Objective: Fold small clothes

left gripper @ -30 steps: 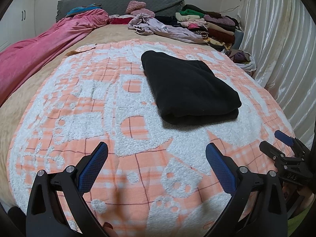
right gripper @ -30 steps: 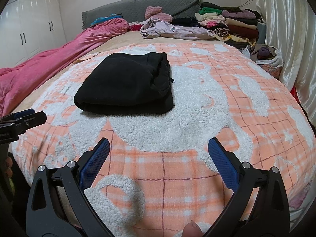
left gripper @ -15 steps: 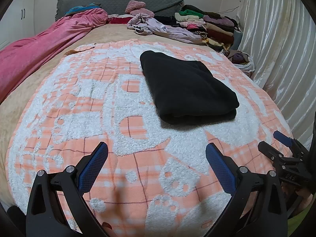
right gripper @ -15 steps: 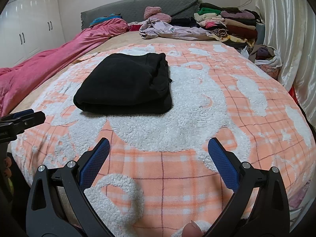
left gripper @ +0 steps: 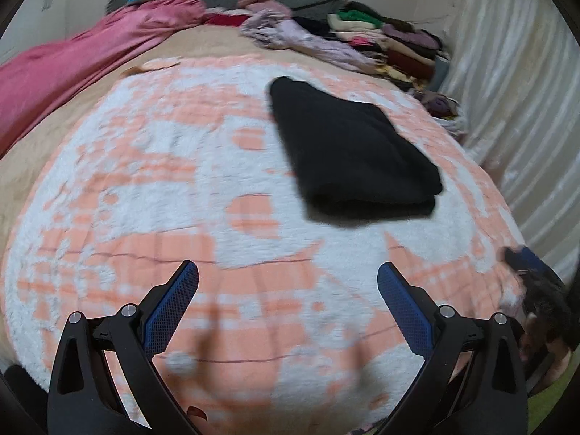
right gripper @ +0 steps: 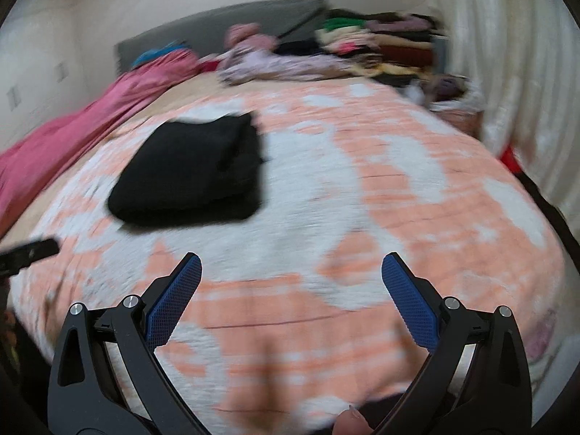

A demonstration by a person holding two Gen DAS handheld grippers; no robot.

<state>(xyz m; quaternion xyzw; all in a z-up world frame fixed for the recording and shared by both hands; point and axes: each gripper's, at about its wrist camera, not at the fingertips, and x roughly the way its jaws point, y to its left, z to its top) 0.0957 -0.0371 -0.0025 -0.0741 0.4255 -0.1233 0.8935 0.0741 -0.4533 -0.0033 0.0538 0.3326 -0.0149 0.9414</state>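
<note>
Left wrist view: the left tool (left gripper: 288, 281) stands with its blue pads spread wide and nothing between them, low in the frame over the orange-and-white blanket (left gripper: 145, 188). One black garment (left gripper: 348, 152) lies folded right of centre on that blanket, well apart from the tool. Right wrist view: the right tool (right gripper: 291, 275) is likewise wide apart and empty — the same garment (right gripper: 195, 170) sits left of centre.

Risks, as judged: both views are motion-blurred, so a hasty pass could snag the fleecy blanket or nudge the folded stack out of square. A loose heap of clothes (left gripper: 377, 40) at upper right awaits; a careless pull there may drag several pieces at once.

Counts — tools, two; folded black garments, one; blankets, one; pink quilt (left gripper: 83, 61), one.
</note>
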